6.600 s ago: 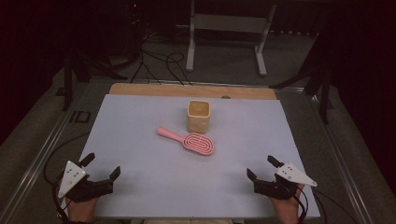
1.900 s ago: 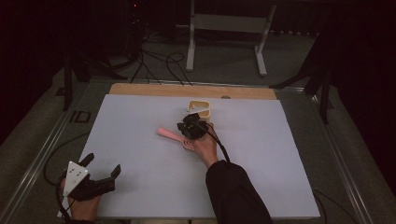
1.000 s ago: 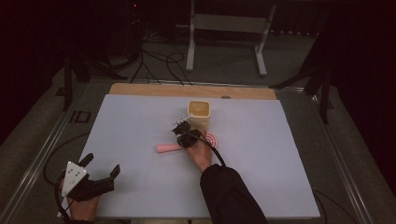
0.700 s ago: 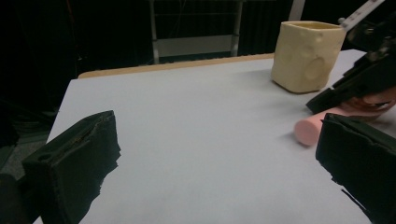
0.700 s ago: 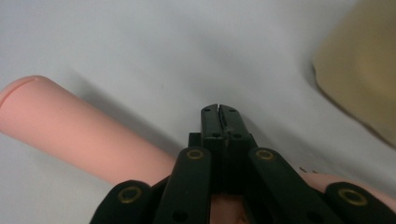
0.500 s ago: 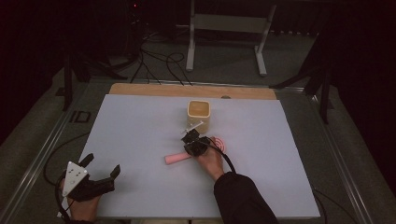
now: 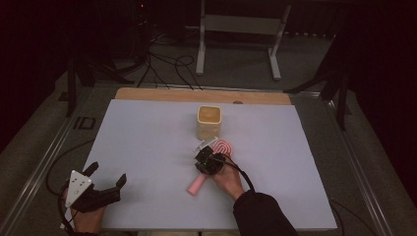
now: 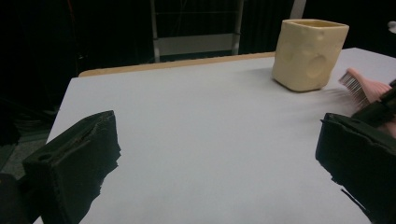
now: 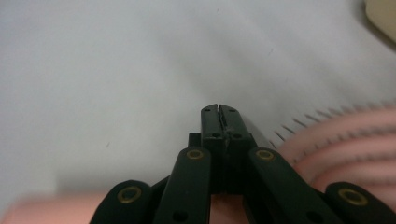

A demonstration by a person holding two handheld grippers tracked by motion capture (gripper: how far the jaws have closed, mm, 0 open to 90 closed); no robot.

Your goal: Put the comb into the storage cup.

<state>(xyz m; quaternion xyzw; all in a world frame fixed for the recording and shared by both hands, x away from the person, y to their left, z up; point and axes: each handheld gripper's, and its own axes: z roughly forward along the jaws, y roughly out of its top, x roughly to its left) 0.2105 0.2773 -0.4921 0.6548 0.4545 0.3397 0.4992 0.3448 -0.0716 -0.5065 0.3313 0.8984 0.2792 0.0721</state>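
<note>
A pink hairbrush [image 7: 223,146] lies tilted over the white sheet in the high view, head just in front of the cream square cup [image 7: 209,121] and handle end pointing to the near left. My right gripper [image 7: 206,160] is shut on the brush's neck; in the right gripper view its jaws [image 9: 219,110] are pressed together above the sheet, with the bristled pink hairbrush [image 9: 345,140] at the right. My left gripper [image 7: 108,173] rests at the near left corner, open and holding nothing. From the left gripper [image 8: 217,123] view, the cup [image 8: 310,53] and the brush's bristles [image 8: 362,86] lie far right.
The white sheet [image 7: 147,137] covers the table, with a wooden strip [image 7: 162,95] along its far edge. A metal stand [image 7: 236,29] and cables [image 7: 162,64] are on the floor behind. A cable trails from my right gripper along the sleeve [image 7: 260,216].
My right gripper has carried the brush toward the near side and a little right, away from the cup, and the handle has swung from pointing left to near left. The left gripper has not moved.
</note>
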